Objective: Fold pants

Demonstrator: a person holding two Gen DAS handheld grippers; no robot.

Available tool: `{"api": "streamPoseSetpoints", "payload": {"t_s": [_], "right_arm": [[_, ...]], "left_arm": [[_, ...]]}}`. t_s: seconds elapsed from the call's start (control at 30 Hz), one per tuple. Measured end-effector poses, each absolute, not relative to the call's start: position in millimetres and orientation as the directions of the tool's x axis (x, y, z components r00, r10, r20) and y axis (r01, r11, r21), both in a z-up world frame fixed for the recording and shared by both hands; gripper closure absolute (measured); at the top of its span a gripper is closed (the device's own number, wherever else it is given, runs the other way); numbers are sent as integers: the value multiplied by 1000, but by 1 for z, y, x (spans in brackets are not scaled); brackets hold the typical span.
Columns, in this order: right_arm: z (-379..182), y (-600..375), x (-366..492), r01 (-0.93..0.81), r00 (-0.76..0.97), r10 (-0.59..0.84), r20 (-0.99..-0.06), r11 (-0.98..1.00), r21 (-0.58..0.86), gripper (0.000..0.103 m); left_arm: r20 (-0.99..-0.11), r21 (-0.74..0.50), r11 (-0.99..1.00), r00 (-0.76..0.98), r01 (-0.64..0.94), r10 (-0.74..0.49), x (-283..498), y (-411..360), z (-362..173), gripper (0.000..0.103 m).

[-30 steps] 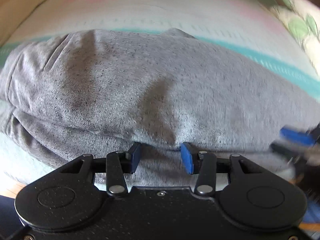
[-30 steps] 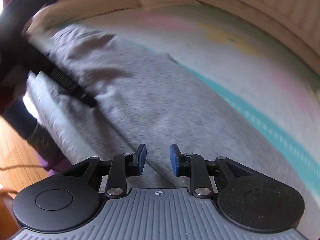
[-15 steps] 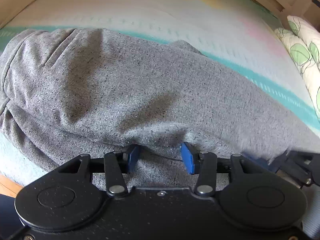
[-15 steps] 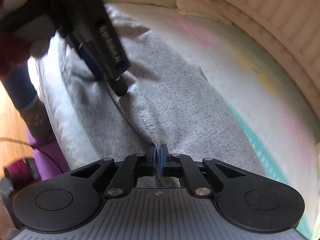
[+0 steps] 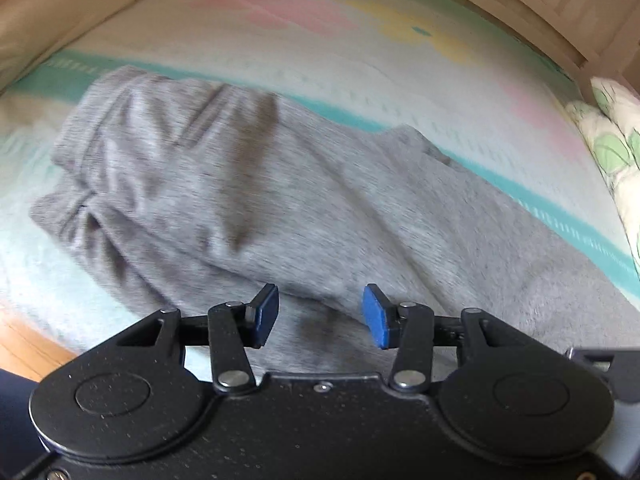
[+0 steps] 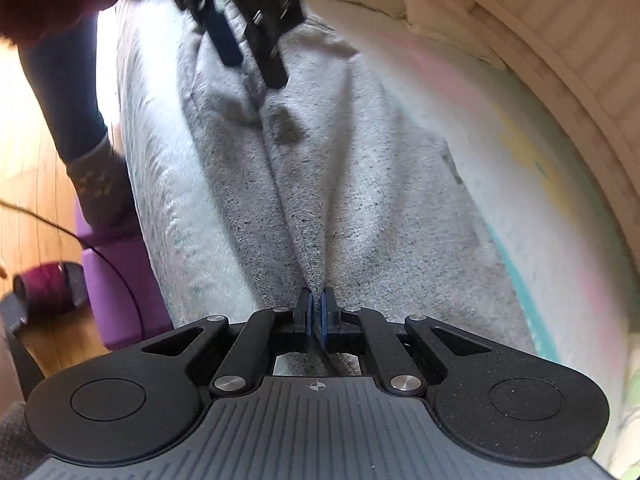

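Your right gripper (image 6: 316, 314) is pinched tight on a ridge of the grey pants (image 6: 340, 184), while your left gripper (image 5: 320, 316) hangs spread above them on the bed (image 5: 280, 40).

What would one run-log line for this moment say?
left gripper: open, above pants | right gripper: shut on pants | pants: gray, on bed sheet, fold unfinished

Pants (image 5: 312, 200): grey flecked fleece cloth, matt; floor (image 6: 36, 184): glossy wood.
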State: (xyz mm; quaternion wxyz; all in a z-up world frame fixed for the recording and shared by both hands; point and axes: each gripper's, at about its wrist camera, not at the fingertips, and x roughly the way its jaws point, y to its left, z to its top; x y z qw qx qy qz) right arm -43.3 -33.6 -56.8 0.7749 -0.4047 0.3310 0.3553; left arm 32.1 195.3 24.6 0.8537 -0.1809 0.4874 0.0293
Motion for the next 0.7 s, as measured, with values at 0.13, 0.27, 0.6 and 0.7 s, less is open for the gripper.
{"api": "streamPoseSetpoints", "payload": {"t_s": [0.13, 0.27, 0.6, 0.7], "right_arm": [[-52, -34, -35, -812, 521, 277, -808, 452, -368, 98], [-53, -32, -33, -812, 513, 267, -816, 460, -360, 99], [-47, -36, -23, -806, 480, 278, -832, 514, -294, 99], [-46, -36, -22, -805, 476, 280, -834, 520, -285, 99]], "left_arm": [[-834, -288, 890, 550, -355, -50, 33, 235, 38, 34], [-837, -250, 840, 543, -481, 62, 37, 278, 49, 27], [-891, -125, 812, 425, -569, 161, 87, 362, 54, 24], [-916, -105, 841, 381, -531, 126, 107, 368, 43, 24]]}}
